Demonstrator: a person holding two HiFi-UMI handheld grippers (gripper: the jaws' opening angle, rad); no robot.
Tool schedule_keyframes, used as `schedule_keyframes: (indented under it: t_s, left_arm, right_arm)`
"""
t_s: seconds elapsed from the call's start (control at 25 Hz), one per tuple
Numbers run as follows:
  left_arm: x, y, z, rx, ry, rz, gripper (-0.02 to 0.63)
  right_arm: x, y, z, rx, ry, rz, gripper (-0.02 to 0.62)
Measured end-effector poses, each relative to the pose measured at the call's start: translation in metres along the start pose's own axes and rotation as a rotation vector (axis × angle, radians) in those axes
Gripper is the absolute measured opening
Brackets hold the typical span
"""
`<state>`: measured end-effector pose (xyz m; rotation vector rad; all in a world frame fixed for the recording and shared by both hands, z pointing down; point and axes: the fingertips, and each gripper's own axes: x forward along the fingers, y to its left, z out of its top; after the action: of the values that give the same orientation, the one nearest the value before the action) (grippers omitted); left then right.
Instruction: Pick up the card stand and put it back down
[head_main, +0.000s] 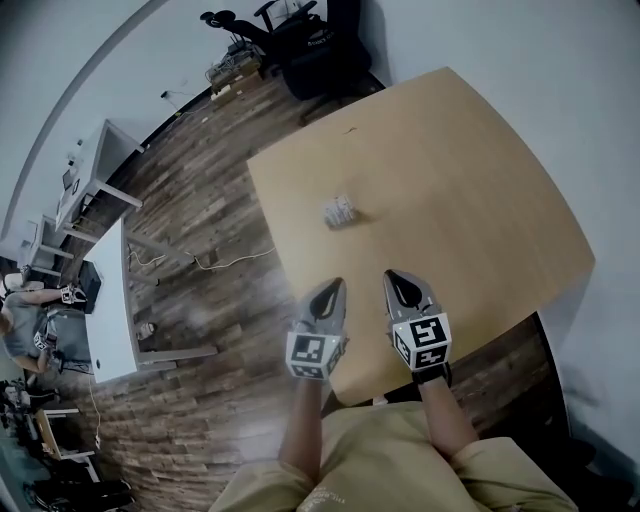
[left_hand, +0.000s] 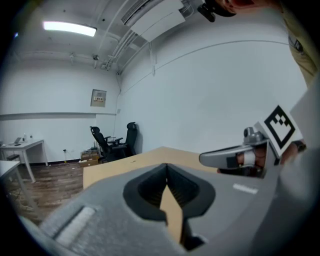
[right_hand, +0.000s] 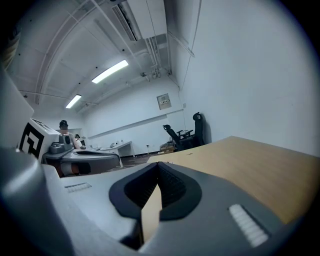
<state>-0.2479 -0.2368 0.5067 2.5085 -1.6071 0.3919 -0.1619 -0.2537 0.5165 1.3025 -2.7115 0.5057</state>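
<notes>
"Left gripper view first: how does the left hand-held gripper (left_hand: 167, 172) stand?" asks the first.

"Its jaws are pressed together with nothing between them, only the tan surface (left_hand: 125, 167) showing past the tips. The right hand-held gripper (right_hand: 158, 167) is the same in its own view: closed and empty."

"And where is the card stand?"

"Only the head view shows it. The card stand (head_main: 340, 211) sits alone on the surface (head_main: 480, 180), ahead of both tools and touching neither. Both are low at the near edge, the left hand-held gripper (head_main: 337, 284) and the right hand-held gripper (head_main: 391, 273) side by side and pointing away from the person."

"Which one is better placed?"

"The left, by her reckoning. The stand lies almost straight along its line, while the right one would have to reach forward and across to its left."

"Its long axis?"

"It is small and blurred there. It seems to run roughly crosswise to the jaws, but she would not swear to it. Either way, the jaws must open before the reach."
</notes>
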Motion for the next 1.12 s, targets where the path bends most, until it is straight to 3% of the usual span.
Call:
schedule_keyframes:
  t_s: [0.2,0.56,0.84,1.12]
  left_arm:
    - [0.023,0.024,-0.032,0.005,0.057,-0.003,0.010]
    - [0.068,0.098,-0.082,-0.011,0.113,-0.064,0.095]
    - [0.113,0.142,-0.119,-0.012,0.162,-0.181,0.157]
    - [0.159,0.174,-0.163,0.090,0.252,-0.332,0.245]
  right_arm:
    - [0.017,-0.023,-0.015,0.003,0.044,-0.032,0.003]
    - [0.078,-0.038,-0.041,-0.020,0.112,-0.028,0.003]
    - [0.137,-0.034,-0.050,-0.040,0.133,0.032,0.003]
    - [0.171,-0.041,-0.077,-0.045,0.180,0.039,0.003]
